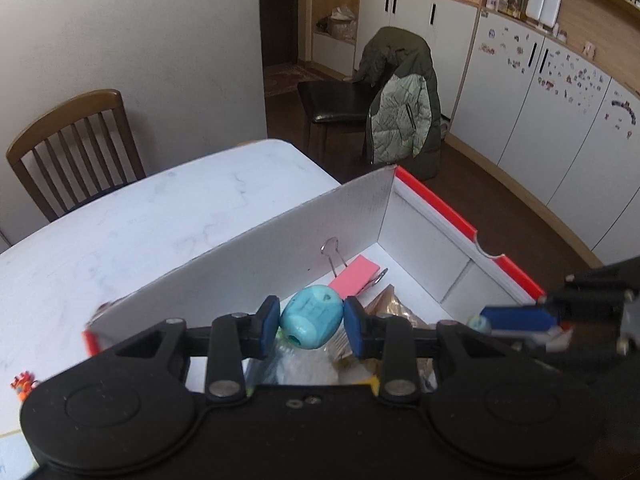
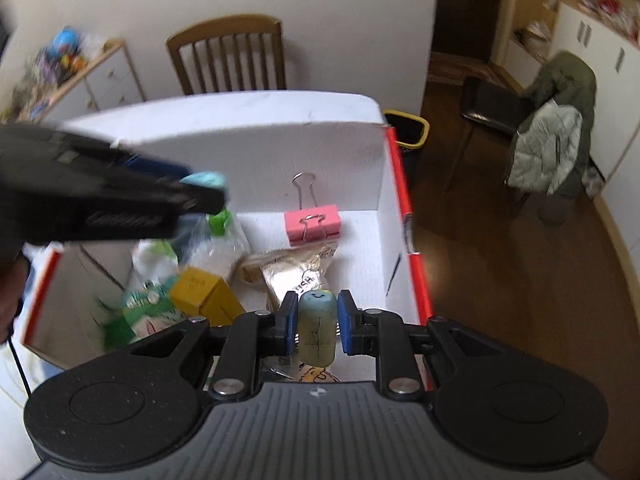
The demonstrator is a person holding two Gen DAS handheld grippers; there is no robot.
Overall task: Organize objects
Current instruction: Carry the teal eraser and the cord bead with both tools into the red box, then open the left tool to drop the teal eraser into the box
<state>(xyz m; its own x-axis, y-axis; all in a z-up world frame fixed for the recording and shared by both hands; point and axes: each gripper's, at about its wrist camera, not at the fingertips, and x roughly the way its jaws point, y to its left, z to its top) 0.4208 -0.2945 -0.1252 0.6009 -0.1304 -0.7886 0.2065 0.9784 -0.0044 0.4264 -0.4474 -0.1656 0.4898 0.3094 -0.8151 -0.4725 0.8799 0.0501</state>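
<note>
- Left gripper point(image 1: 311, 326): blue pads pinching a turquoise barrel-shaped toy point(image 1: 312, 322), held above the open box point(image 1: 280, 236).
- Right gripper point(image 2: 318, 326): pads clamped on a pale yellow-green capsule toy point(image 2: 318, 328) with a smiley face — also over the box, near its right wall.
- Box interior: pink binder clip point(image 2: 313, 225) by the far wall; gold foil packet point(image 2: 296, 268) just in front of it; yellow block point(image 2: 202, 294) and green-printed bags point(image 2: 148, 308) to the left.
- Box sits on the white desk point(image 1: 140, 220); a small orange toy point(image 1: 23, 385) lies on the desk left of it.
</note>
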